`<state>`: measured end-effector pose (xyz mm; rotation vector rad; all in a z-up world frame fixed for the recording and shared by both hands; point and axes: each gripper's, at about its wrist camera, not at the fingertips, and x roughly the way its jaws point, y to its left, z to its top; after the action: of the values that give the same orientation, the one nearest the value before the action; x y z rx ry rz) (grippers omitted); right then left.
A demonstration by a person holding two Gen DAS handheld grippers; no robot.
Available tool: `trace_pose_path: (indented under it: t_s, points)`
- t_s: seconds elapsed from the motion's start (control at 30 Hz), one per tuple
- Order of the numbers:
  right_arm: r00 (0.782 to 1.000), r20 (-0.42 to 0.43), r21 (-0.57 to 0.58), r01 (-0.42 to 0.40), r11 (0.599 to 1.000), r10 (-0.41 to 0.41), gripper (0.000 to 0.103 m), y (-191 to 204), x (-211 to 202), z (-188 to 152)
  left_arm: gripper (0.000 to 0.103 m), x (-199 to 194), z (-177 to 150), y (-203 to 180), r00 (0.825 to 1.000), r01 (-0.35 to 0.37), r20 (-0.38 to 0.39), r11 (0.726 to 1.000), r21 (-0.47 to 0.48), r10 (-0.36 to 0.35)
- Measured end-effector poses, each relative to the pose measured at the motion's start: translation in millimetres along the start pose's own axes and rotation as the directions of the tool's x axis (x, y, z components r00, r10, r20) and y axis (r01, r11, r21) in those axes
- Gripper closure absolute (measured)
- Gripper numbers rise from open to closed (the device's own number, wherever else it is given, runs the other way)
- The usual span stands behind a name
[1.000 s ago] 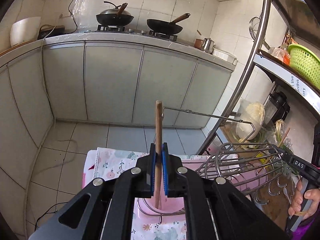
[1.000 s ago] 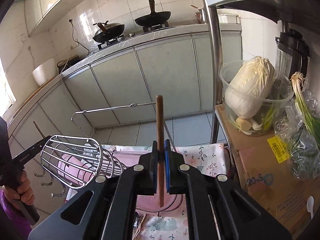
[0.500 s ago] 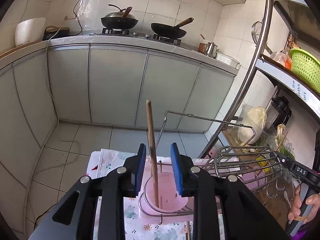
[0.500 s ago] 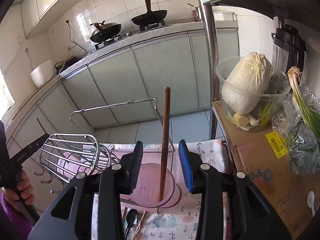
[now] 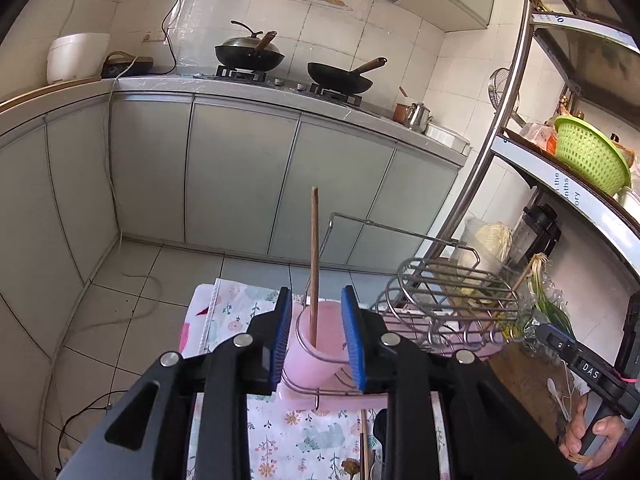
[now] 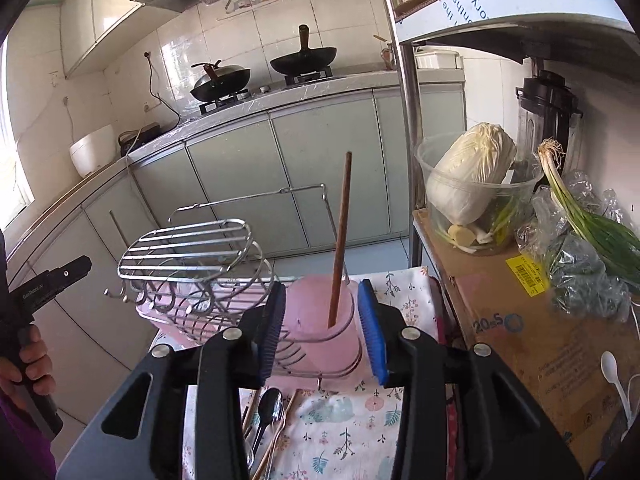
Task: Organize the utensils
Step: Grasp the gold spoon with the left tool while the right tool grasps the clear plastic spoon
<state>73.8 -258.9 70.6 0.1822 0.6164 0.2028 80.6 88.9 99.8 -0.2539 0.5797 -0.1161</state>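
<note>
A brown wooden chopstick [image 5: 314,264] stands upright in a pink cup [image 5: 310,350] held in a wire rack [image 5: 448,292] on a floral cloth. My left gripper [image 5: 314,340] is open, its blue pads either side of the cup, touching nothing. In the right wrist view the same chopstick [image 6: 339,240] leans in the pink cup [image 6: 320,320], and my right gripper [image 6: 322,330] is open around it. A spoon [image 6: 267,408] and more chopsticks [image 6: 280,432] lie on the cloth below.
The wire rack [image 6: 188,264] has a tall wire handle. A metal shelf pole [image 6: 408,120] stands at the right with a cabbage tub [image 6: 468,188], scallions [image 6: 580,220] and a cardboard box [image 6: 532,340]. Kitchen cabinets [image 5: 240,176] lie beyond.
Both grippers were shut on a chopstick one second ago. Both have opened and pulled back, leaving the chopstick standing in the pink cup.
</note>
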Motion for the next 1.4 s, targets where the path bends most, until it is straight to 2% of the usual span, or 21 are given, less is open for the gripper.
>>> trace_pose_path:
  t_s: [0.13, 0.3, 0.5, 0.6, 0.67, 0.8, 0.93, 1.07, 1.23, 1.3, 1.37, 1.4]
  points:
    - [0.999, -0.029, -0.005, -0.023, 1.0, 0.023, 0.065, 8.9, -5.7, -29.0, 0.079, -12.5, -27.8, -3.1, 0.999, 0.024, -0.037, 1.0, 0.015, -0.024]
    - [0.994, -0.1, -0.002, -0.051, 0.999, 0.051, 0.065, 15.7, 1.2, -63.5, 0.079, -10.0, -66.0, -10.3, 0.993, 0.046, -0.111, 0.998, 0.038, -0.041]
    - [0.982, -0.172, 0.035, -0.068, 0.997, 0.073, 0.065, 13.6, 12.5, -101.4, 0.079, 7.5, -112.7, -15.8, 0.974, 0.066, -0.223, 0.996, 0.055, -0.052]
    - [0.974, -0.211, 0.054, -0.074, 0.996, 0.084, 0.065, 10.4, 19.9, -118.3, 0.079, 20.2, -134.6, -16.1, 0.952, 0.092, -0.295, 0.995, 0.041, -0.076]
    - [0.969, -0.229, 0.061, -0.076, 0.995, 0.089, 0.065, 8.8, 23.5, -126.4, 0.079, 30.4, -147.6, -17.1, 0.932, 0.112, -0.351, 0.993, 0.038, -0.092]
    - [0.961, -0.254, 0.073, -0.09, 0.993, 0.105, 0.065, 4.2, 29.1, -136.5, 0.081, 56.5, -169.1, -19.9, 0.873, 0.149, -0.471, 0.989, 0.011, -0.126]
    - [0.95, -0.282, 0.097, -0.11, 0.989, 0.133, 0.065, 0.9, 35.8, -144.0, 0.082, 82.3, -181.9, -21.3, 0.817, 0.176, -0.555, 0.984, -0.02, -0.157]
    - [0.934, -0.31, 0.136, -0.143, 0.98, 0.179, 0.065, -2.1, 42.0, -146.4, 0.084, 104.6, -192.0, -24.8, 0.775, 0.176, -0.615, 0.984, -0.013, -0.147]
    - [0.917, -0.325, 0.168, -0.186, 0.968, 0.232, 0.065, -3.6, 48.2, -147.6, 0.084, 122.5, -203.8, -26.9, 0.741, 0.18, -0.655, 0.983, -0.019, -0.148]
    - [0.912, -0.331, 0.174, -0.192, 0.966, 0.241, 0.065, -3.7, 50.9, -148.0, 0.086, 125.9, -206.6, -28.9, 0.743, 0.184, -0.654, 0.983, -0.007, -0.144]
    - [0.908, -0.338, 0.178, -0.197, 0.964, 0.248, 0.065, -3.2, 53.2, -148.4, 0.1, 127.4, -206.2, -30.7, 0.748, 0.192, -0.649, 0.981, 0.009, -0.141]
    - [0.904, -0.343, 0.181, -0.203, 0.962, 0.256, 0.065, -2.3, 54.8, -149.0, 0.1, 127.3, -206.5, -31.3, 0.748, 0.197, -0.648, 0.98, 0.008, -0.144]
